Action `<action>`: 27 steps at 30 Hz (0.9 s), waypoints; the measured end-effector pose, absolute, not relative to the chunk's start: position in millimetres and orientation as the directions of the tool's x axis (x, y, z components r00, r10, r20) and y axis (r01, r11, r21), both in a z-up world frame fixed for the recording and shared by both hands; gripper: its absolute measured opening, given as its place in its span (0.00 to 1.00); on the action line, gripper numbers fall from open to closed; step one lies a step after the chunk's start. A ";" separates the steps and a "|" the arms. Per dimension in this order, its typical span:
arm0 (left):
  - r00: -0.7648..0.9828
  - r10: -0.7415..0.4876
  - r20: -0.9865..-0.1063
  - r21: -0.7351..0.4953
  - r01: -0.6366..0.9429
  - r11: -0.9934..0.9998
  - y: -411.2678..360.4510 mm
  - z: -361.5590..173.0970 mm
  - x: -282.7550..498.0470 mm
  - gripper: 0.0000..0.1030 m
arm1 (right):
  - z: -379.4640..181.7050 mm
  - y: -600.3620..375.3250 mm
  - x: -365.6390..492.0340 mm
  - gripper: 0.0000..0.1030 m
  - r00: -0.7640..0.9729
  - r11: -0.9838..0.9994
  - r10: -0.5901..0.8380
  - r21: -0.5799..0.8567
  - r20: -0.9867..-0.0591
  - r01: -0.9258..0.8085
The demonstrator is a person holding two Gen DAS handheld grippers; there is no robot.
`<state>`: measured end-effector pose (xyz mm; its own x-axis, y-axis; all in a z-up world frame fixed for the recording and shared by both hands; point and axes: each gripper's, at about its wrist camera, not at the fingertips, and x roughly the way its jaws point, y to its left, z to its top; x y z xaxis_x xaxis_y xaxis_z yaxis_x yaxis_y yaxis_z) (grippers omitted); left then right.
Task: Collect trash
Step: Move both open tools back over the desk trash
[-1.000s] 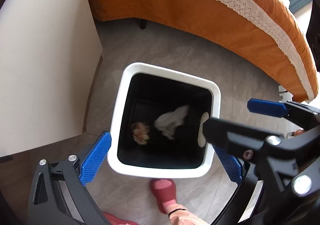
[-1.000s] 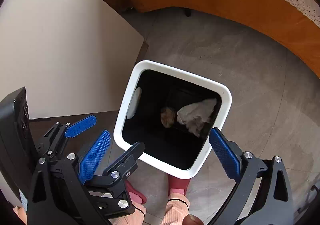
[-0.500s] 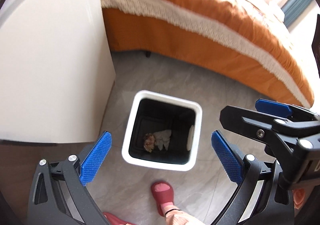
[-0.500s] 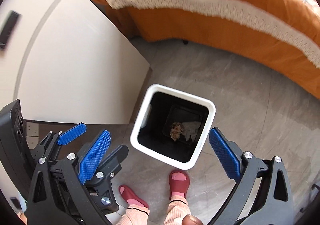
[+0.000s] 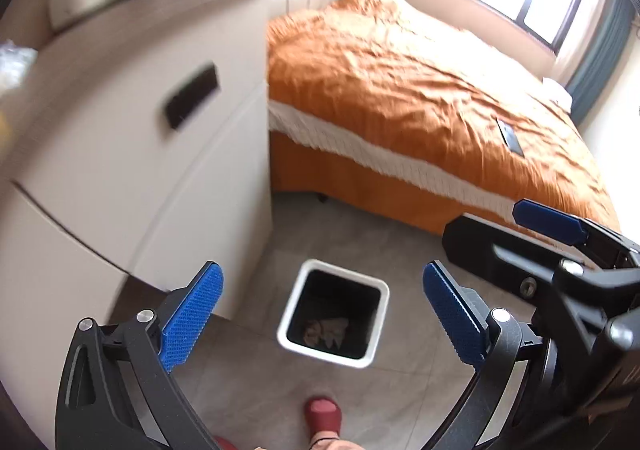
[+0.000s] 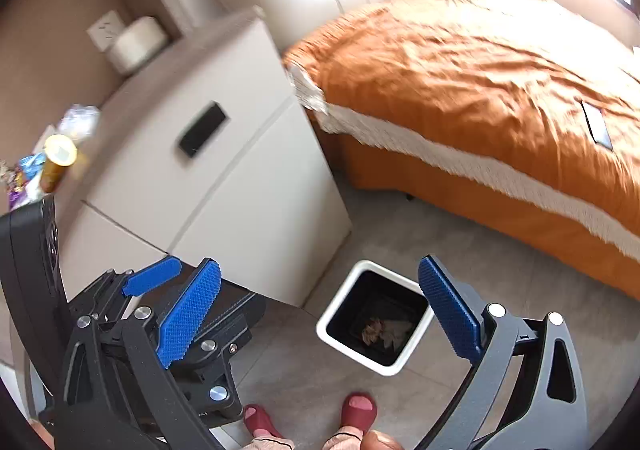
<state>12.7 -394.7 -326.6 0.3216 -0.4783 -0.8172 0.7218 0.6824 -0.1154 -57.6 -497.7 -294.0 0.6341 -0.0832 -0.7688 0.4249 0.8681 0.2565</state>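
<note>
Only right wrist view shows gold can [image 6: 59, 160].

White square plastic bin [image 5: 374, 358], black inside; orange wrinkled bedspread [image 5: 404, 90] with cream fringed trim at upper right; dimpled blue gripper pads [image 6: 190, 316]; dark red slippers [image 6: 360, 410].
</note>
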 end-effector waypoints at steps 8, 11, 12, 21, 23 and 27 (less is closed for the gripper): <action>0.541 -0.432 -0.722 -0.019 0.608 0.794 -323.8 -243.5 31.7 0.95 | -217.3 -438.0 -17.7 0.96 0.740 0.953 0.038 0.248 -0.671 0.176; 0.604 -0.397 -0.691 0.015 0.560 0.828 -290.4 -220.3 43.7 0.95 | -191.7 -410.3 0.3 0.96 0.764 0.970 0.090 0.231 -0.639 0.079; 0.628 -0.383 -0.678 0.030 0.544 0.839 -279.4 -212.9 47.5 0.95 | -186.0 -402.7 4.4 0.96 0.769 0.972 0.102 0.227 -0.631 0.058; 0.755 -0.276 -0.595 0.118 0.422 0.899 -183.3 -171.7 96.2 0.95 | -159.5 -332.8 73.3 0.96 0.758 0.970 0.242 0.180 -0.605 -0.166; 0.765 -0.247 -0.594 0.146 0.405 0.903 -167.5 -170.6 111.8 0.95 | -161.3 -322.8 98.2 0.96 0.730 0.957 0.290 0.199 -0.619 -0.212; 0.780 -0.205 -0.592 0.199 0.388 0.900 -147.4 -172.9 138.8 0.95 | -171.7 -310.7 142.1 0.96 0.681 0.936 0.351 0.227 -0.643 -0.268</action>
<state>138.8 -147.4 -172.9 0.7796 -0.2052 -0.5918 0.3878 0.9000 0.1988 142.1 -310.7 -171.7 0.6807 0.3507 -0.6432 -0.2683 0.9363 0.2267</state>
